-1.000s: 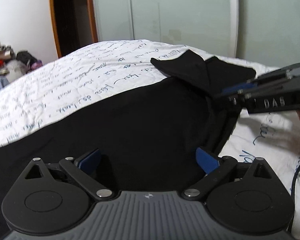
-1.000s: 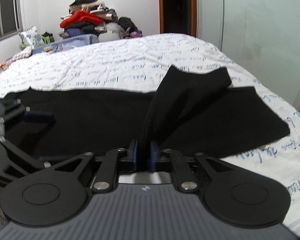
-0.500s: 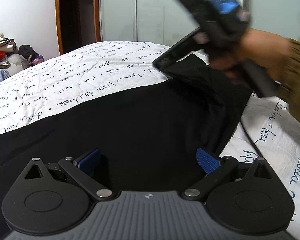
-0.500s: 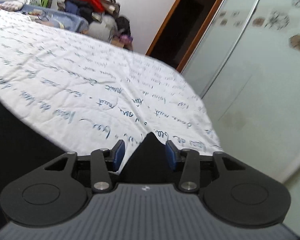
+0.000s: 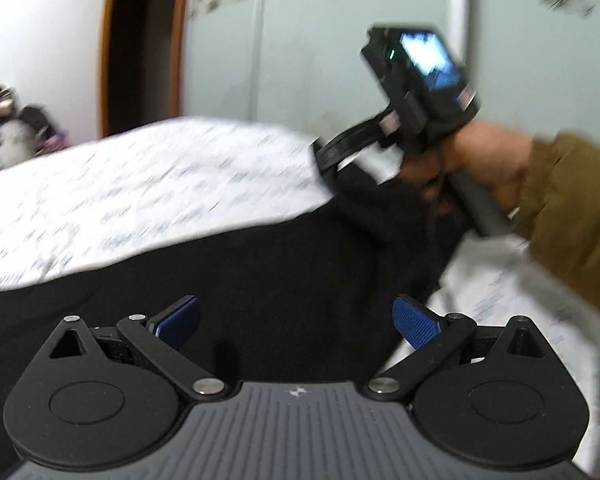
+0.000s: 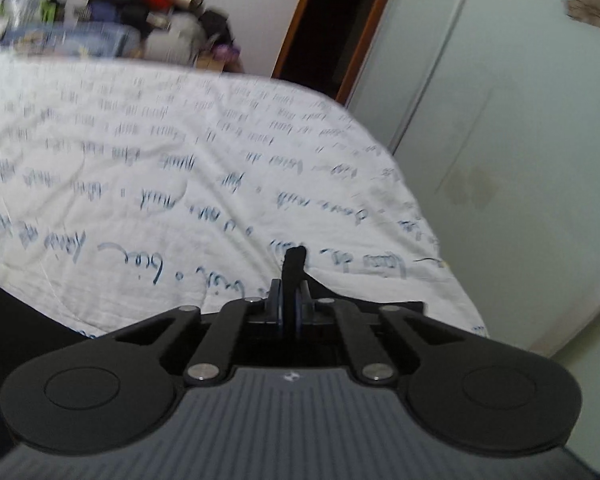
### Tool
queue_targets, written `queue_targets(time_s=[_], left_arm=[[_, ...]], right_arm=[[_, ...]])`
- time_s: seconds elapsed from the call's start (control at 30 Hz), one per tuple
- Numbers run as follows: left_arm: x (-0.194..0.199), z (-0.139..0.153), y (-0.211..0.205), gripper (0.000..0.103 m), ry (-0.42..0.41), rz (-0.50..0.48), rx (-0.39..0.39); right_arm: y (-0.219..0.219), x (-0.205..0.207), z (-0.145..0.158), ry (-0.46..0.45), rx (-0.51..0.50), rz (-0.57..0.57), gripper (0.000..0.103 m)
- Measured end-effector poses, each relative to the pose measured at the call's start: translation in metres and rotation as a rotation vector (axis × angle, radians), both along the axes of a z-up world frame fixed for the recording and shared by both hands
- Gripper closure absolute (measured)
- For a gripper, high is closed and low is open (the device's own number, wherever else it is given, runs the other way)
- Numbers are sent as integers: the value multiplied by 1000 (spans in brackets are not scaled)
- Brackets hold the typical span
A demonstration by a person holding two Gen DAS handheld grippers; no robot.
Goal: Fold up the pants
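Black pants (image 5: 260, 264) lie spread across the white bed cover (image 5: 140, 184). My left gripper (image 5: 296, 320) hovers low over them, open, with nothing between its blue pads. In the left wrist view my right gripper (image 5: 324, 160) reaches down to the pants' far edge, held by a hand (image 5: 472, 160) in a brown sleeve (image 5: 572, 208). In the right wrist view the right gripper (image 6: 290, 308) has its jaws closing, and the pads pinch a narrow black ridge of the pants (image 6: 294, 264). More black cloth (image 6: 4, 312) shows at lower left.
The bed cover (image 6: 180, 160) carries blue handwriting and ends at the right, near pale wardrobe doors (image 6: 500, 120). A pile of clothes (image 6: 132, 0) sits beyond the bed's far side, beside a dark doorway (image 6: 332, 20).
My right gripper let go of the raised fold, moved to the pants' far edge with its jaws apart, then closed on the cloth there. The left gripper stayed open over the pants.
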State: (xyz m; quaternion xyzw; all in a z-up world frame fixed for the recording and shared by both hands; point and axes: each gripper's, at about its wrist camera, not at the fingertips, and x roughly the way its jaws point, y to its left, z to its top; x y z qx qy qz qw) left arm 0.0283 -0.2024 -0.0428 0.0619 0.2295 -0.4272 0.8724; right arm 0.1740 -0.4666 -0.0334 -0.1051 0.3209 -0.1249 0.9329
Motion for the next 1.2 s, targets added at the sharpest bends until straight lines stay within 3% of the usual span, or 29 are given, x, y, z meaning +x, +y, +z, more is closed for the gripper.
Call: queue_targets(time_s=[0.3, 0.53, 0.7, 0.87, 1.07, 1.2], left_arm=[[-2, 6, -47, 0, -56, -126, 105], [-7, 4, -66, 1, -70, -175, 122], [1, 3, -72, 1, -9, -185, 107], [5, 0, -73, 0, 17, -180, 130], [-10, -1, -68, 0, -29, -178, 169], [-15, 1, -66, 0, -35, -181, 173]], right_arm=[[-45, -59, 46, -200, 235, -52, 98], [-62, -89, 63, -271, 282, -68, 98], [-77, -108, 67, -310, 298, -113, 98], [-100, -131, 47, -301, 346, -196, 98], [-123, -151, -6, -232, 447, -314, 98], [-125, -165, -21, -229, 491, -343, 98]])
